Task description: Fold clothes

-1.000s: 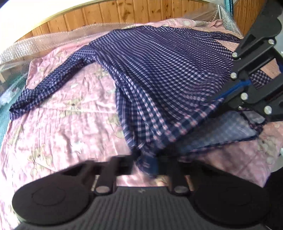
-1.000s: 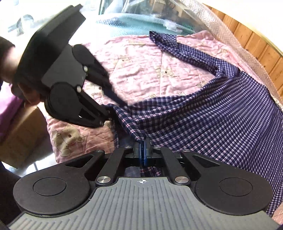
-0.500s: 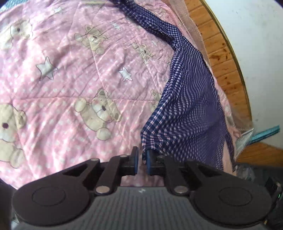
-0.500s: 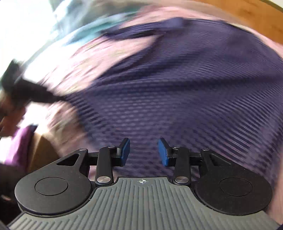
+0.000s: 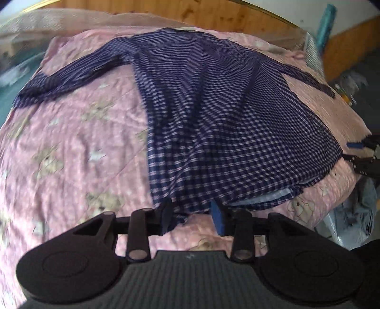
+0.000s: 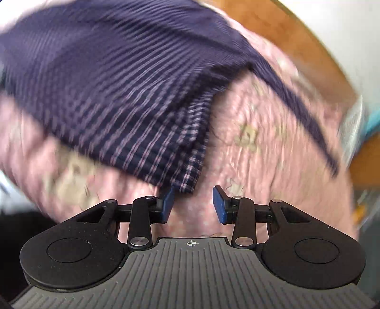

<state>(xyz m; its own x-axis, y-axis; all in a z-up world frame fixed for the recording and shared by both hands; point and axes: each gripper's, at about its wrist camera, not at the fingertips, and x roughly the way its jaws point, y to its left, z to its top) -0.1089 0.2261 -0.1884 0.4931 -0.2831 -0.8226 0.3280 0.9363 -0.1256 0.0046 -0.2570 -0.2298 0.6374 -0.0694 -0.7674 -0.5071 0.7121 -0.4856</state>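
A navy checked long-sleeved shirt (image 5: 225, 118) lies spread on a pink teddy-bear quilt (image 5: 71, 154), one sleeve stretched out to the left. My left gripper (image 5: 192, 215) is open, and the shirt's near hem corner lies loose between its fingers. In the left wrist view my right gripper (image 5: 361, 154) shows at the shirt's right hem corner, jaws apart. The blurred right wrist view shows my right gripper (image 6: 193, 203) open over the quilt (image 6: 261, 154), with a corner of the shirt (image 6: 118, 83) just beyond its left finger (image 6: 167, 202).
Wooden wall panelling (image 5: 213, 14) runs behind the bed. A clear plastic sheet (image 5: 23, 26) edges the far left side. A pile of pale blue cloth (image 5: 356, 218) sits off the bed at the right. The quilt left of the shirt is bare.
One second ago both grippers were shut on the shirt's hem. The right let go first, then the left. The shirt now lies spread flat and both views have swung round.
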